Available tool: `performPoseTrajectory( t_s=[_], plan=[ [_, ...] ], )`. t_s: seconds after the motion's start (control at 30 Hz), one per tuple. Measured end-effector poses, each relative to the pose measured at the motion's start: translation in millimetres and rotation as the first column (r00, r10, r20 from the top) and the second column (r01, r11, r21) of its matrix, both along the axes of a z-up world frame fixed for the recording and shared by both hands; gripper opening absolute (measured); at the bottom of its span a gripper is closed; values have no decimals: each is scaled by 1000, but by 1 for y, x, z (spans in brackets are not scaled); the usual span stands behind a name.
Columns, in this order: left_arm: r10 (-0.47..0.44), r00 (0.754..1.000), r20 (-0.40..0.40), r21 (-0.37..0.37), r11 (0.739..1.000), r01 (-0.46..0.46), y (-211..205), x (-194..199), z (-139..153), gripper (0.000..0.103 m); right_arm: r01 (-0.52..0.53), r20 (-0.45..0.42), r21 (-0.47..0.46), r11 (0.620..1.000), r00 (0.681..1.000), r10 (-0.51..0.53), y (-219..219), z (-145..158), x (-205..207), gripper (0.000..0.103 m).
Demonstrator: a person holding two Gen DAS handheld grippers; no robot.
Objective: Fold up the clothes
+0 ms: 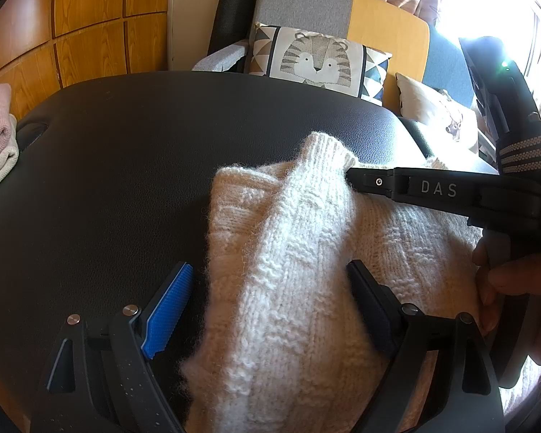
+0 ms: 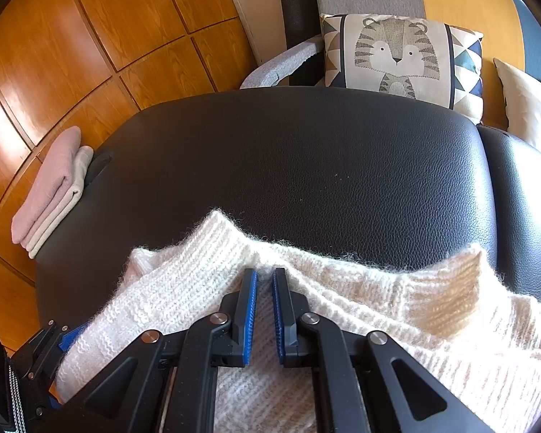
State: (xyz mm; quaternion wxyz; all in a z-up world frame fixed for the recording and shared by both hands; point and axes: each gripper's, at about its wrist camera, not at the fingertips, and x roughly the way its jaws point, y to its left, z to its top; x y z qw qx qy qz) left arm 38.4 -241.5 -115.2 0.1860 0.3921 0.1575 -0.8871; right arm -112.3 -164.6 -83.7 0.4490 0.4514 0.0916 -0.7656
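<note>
The fluffy cream knitted sweater lies lower centre on the black leather table, sleeve folded over, body unfolded. The left gripper gapes around it; the right gripper pinches its cuff. Folded pink and beige clothes wait at left.

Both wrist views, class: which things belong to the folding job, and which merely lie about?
Job: fluffy white knitted sweater; left gripper, open astride it; right gripper, shut on it; black padded leather table.
Lying about: tiger-print cushion; folded pink and beige cloths.
</note>
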Motion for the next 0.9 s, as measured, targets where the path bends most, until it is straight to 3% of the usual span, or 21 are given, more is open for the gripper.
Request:
performPoseTrajectory(
  t_s=[0.3, 0.53, 0.63, 0.77, 0.9],
  plan=[
    [-3, 1000, 2, 11, 1000, 3, -1, 6, 1, 88, 1, -1, 0, 1000, 1000, -1, 0, 0, 0, 6],
    [-9, 999, -34, 43, 999, 11, -6, 38, 4, 88, 4, -2, 3, 1000, 1000, -4, -2, 0, -1, 6],
    [-24, 999, -38, 39, 999, 25, -9, 51, 5, 88, 2, -20, 49, 999, 1000, -1, -8, 5, 2, 7],
    [-56, 997, -55, 71, 996, 60, -16, 70, 8, 88, 6, -23, 41, 999, 1000, -5, -10, 20, 21, 18],
    [-40, 994, -104, 52, 998, 45, -26, 88, 18, 88, -4, -21, 52, 999, 1000, 5, -12, 23, 39, 19]
  ],
)
